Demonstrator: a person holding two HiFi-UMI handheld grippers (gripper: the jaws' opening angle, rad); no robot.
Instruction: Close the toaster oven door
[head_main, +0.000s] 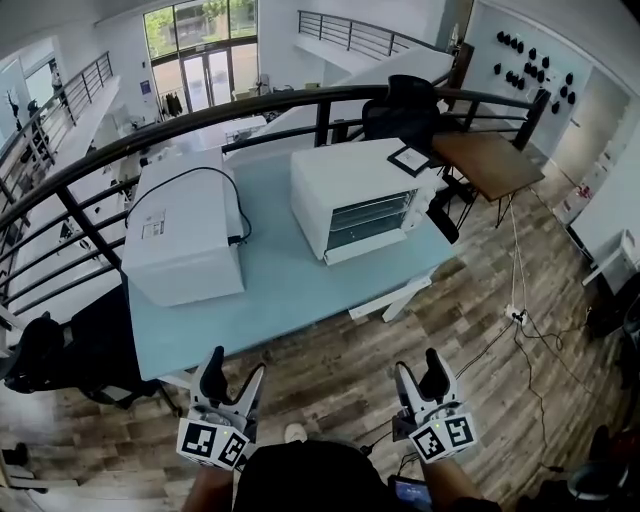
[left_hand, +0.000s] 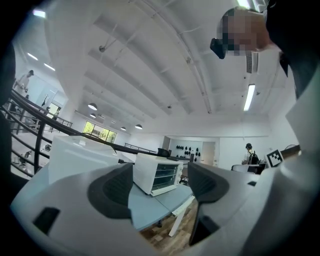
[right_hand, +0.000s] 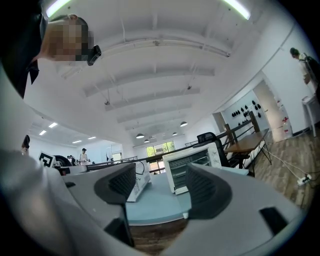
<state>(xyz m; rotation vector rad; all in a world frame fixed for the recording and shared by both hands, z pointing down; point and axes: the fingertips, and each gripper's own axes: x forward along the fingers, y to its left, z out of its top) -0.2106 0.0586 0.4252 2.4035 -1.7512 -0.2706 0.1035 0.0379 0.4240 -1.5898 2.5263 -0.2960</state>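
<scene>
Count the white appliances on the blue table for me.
2. The toaster oven stands toward the table's right; the other white appliance sits at its left end. None seems hidden.

A pale blue bench (head_main: 290, 285) carries a white boxy machine (head_main: 185, 235) at nine o'clock, a black cable (head_main: 243, 218) looped over it. A black railing (head_main: 200, 115) runs behind. A wooden table (head_main: 490, 160) stands at two o'clock.

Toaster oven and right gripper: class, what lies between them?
In the head view, wood floor, the table's white leg and a bare strip of blue tabletop separate the right gripper from the toaster oven.
</scene>
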